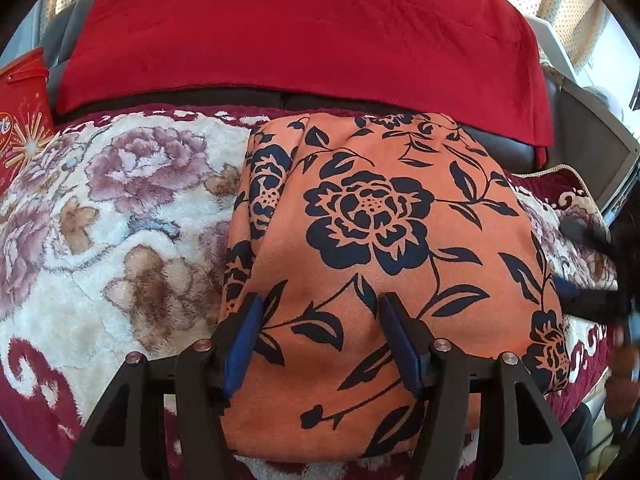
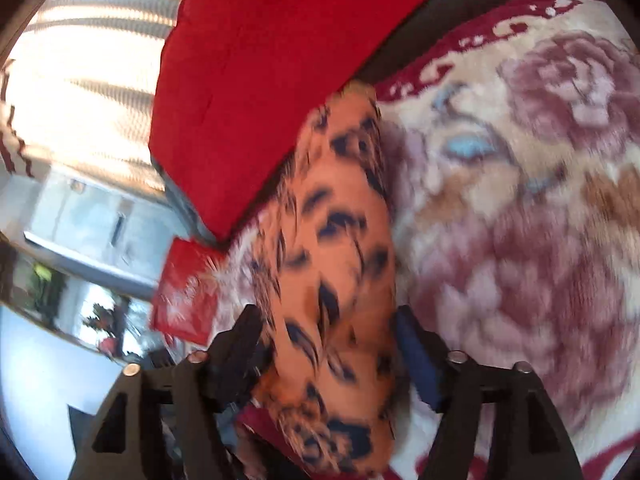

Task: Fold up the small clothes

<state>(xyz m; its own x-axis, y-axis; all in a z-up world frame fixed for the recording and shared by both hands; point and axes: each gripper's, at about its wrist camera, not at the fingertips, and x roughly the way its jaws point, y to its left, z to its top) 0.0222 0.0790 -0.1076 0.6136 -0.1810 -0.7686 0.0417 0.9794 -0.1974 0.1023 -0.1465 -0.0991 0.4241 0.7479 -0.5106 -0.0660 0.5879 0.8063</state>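
- The cloth (image 1: 384,216), orange with dark flowers, lies on the blanket (image 1: 120,208) that covers what looks like a sofa seat; a red cushion (image 1: 296,28) stands behind it and a red bag (image 1: 20,120) sits off to the left.
- In the left wrist view we read it as already folded at least once: a compact oblong with a second layer showing along its left edge.
- Its long axis runs away from the left tongs (image 1: 318,344), from the near edge below us to the far edge by the cushion.
- Our left tongs stand apart, over the near end of the cloth, gripping nothing (whether the tips touch the fabric we cannot tell).
- Our right tongs (image 2: 324,344) show in their own view with the jaws apart and the cloth (image 2: 340,240) running up between them; the picture is blurred, so we cannot say that they press it.
- In the left view a dark, blurred shape at the right edge of the cloth is probably the right tongs (image 1: 588,296).
- So the cloth lies straight ahead of the left tongs and sideways to the right ones; the left is nearer the near short edge, the right nearer the long right side.
- We judge that the next fold turns on this: carrying the near end to the far end suits the left, while the right can steady the side.
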